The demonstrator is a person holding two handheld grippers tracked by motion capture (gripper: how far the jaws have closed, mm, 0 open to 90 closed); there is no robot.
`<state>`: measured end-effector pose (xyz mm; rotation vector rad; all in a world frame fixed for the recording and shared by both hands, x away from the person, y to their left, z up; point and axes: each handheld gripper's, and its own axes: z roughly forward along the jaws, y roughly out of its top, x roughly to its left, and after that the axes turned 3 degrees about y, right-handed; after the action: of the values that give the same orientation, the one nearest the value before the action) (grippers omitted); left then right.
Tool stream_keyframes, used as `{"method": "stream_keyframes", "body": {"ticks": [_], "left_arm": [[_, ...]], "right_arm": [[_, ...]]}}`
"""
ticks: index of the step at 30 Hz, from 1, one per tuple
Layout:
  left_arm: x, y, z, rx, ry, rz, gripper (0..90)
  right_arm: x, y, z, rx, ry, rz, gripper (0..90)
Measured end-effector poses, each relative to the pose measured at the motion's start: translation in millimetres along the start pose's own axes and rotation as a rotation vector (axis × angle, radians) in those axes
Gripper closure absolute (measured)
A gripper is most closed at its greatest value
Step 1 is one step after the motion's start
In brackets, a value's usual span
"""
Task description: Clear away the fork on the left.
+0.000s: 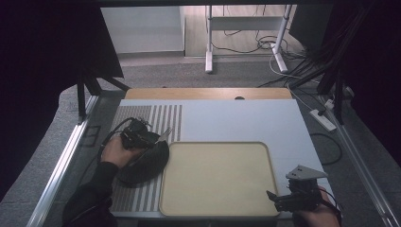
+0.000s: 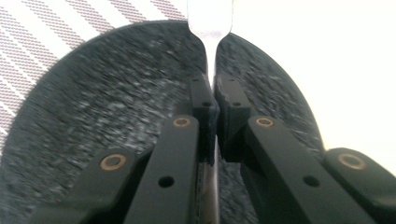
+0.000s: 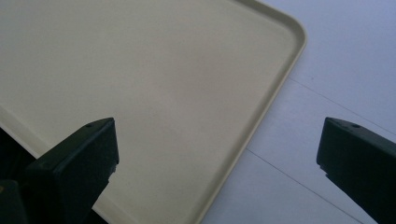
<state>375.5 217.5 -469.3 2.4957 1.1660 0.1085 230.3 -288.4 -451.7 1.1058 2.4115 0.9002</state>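
The left claw (image 2: pixel 212 100) pinches a thin metal spoon (image 2: pixel 209 28) by its handle, over the dark plate (image 2: pixel 107 107). The spoon looks hard, light and slippery. The right claw (image 3: pixel 217 154) is spread over the tray (image 3: pixel 140 70).

Gaping tool (image 3: pixel 219 154) over beige tray (image 3: pixel 154 93)

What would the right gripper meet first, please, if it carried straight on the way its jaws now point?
Most likely the beige tray: the right gripper, jaws wide open and holding nothing, points down across the tray's bare floor and rim, with the pale table beside it. Its height above the tray is unclear.
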Motion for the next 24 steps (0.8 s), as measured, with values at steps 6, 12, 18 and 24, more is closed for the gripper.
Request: {"method": "stream_keyframes", "body": {"ticks": [6, 12, 18, 24], "left_arm": [[-18.9, -5.4, -3.7, -0.006, -0.017, -0.008, 85.9], [-33.8, -9.4, -6.5, -0.003, -0.034, -0.023, 85.9], [-50.7, -8.0, -4.9, 0.011, -0.053, -0.027, 85.9], [-70.7, 1.1, 5.0, 0.031, -0.08, -0.023, 85.8]], "right_arm": [[0.6, 0.0, -0.1, 0.002, 0.001, -0.003, 0.0], [1.1, 0.2, -0.1, 0.005, -0.002, -0.009, 0.0], [1.1, 0.1, -0.2, 0.005, 0.0, -0.013, 0.0], [1.5, 0.2, 0.2, 0.007, 0.001, -0.014, 0.0]]}}
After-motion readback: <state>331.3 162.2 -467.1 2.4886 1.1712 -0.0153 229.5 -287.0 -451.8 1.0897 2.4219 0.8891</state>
